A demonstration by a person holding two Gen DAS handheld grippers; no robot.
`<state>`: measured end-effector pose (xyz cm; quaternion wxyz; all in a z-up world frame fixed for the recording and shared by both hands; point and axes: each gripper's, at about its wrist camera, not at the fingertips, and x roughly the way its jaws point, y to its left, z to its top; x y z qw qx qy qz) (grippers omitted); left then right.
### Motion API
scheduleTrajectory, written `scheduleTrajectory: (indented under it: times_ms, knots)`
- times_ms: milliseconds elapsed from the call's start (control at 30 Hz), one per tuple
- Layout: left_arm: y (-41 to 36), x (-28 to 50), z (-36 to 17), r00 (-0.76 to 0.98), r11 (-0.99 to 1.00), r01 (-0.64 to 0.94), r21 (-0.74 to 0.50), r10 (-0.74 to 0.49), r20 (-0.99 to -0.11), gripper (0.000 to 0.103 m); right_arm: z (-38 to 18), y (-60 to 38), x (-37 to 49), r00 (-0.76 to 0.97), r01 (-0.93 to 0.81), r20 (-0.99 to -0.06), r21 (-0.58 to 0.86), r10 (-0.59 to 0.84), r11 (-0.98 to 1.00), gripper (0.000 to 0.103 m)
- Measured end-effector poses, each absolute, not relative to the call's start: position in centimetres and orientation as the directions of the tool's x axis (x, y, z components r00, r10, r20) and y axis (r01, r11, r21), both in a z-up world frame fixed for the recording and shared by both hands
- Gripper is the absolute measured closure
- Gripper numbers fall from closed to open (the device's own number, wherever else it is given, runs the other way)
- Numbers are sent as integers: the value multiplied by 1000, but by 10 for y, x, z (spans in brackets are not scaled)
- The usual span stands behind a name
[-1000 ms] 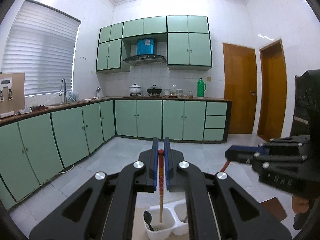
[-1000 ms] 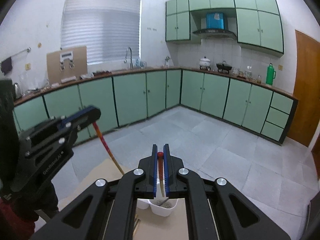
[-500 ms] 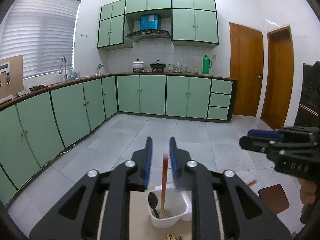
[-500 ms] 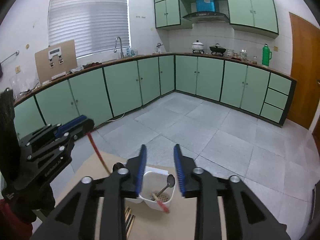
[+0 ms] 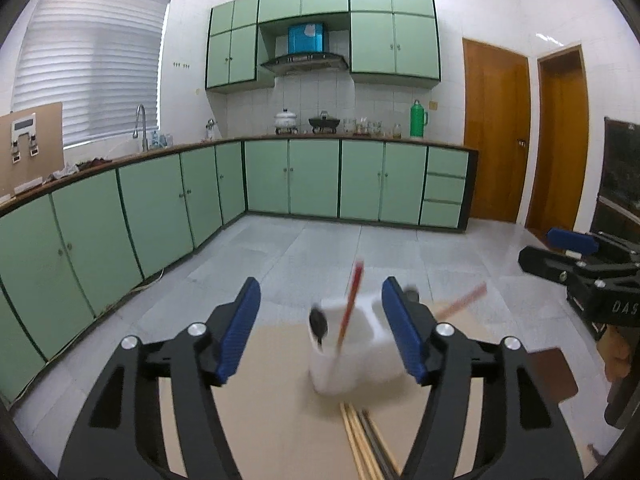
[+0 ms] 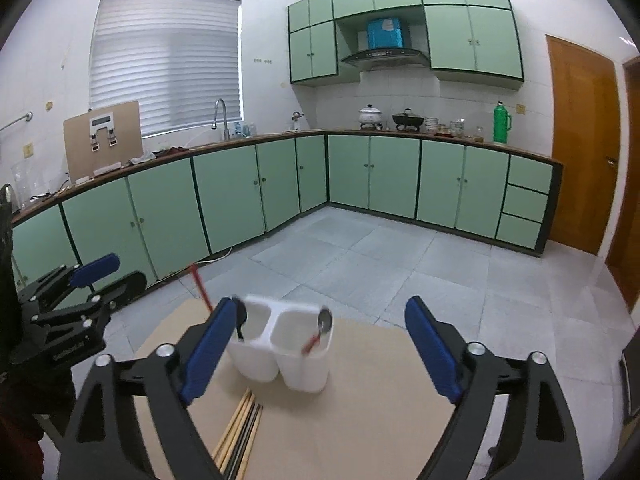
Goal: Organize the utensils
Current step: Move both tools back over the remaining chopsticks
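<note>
Two red chopsticks and two spoons fill the holder; both grippers' fingers released.

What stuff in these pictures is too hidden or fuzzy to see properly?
- Left wrist view: the white holder and its red chopstick are blurred by motion; its right side sits behind a left gripper finger.
- Both views: the loose chopsticks run off the bottom edge, so a count is unsure.
- Right wrist view: a right gripper finger covers the holder's left edge and the black spoon.
- Jars beside the green flask: too small.
</note>
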<state>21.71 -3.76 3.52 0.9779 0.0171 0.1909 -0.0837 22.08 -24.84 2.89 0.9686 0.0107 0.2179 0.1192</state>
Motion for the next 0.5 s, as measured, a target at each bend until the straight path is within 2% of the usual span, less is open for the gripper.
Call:
scheduleTrajectory:
  times_ms: [67,333,500]
  knots:
    - [-36,199,16,900,985,171,1,-156,-406,39,17,-248,209,876,-216,-424,82,230,973,11]
    - [-27,151,-59,841,988,152,-16,-138,-523,39,-50,-238,163,858,-173,-481,61,181,983,11]
    - [-24,138,-93,798,990,143,-4,-117,-592,39,-91,-227,144,814,-176,-551,67,184,982,11]
